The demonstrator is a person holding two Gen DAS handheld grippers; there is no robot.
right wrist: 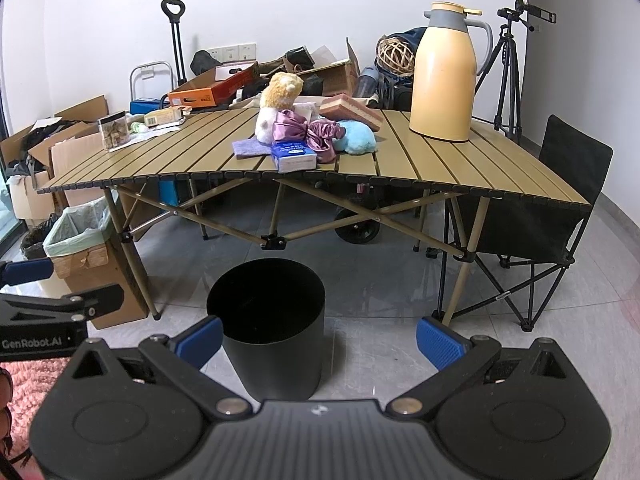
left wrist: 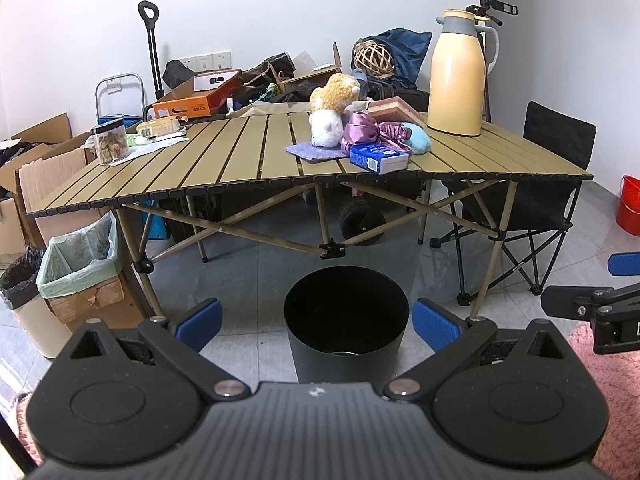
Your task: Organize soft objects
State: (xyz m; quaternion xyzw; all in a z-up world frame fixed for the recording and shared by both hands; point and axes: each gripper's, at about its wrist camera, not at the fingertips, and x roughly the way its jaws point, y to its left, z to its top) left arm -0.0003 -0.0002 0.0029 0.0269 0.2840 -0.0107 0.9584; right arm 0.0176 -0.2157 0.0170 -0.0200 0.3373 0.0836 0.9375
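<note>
Slatted camping table [left wrist: 224, 152] carries the plush toys [left wrist: 334, 110] and purple cloth [left wrist: 366, 130] piled at its 1 o'clock, the black bin [left wrist: 346, 320] below looks empty, both tools [left wrist: 316, 326] [right wrist: 319, 342] gape released, sorting seemingly unstarted.

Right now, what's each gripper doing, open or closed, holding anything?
Left gripper: open, holding nothing.
Right gripper: open, holding nothing.

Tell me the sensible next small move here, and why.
Probably reach the right gripper forward to the blue plush. Both grippers are open and empty, the black bin on the floor looks empty, and the soft toys still sit on the table.
</note>
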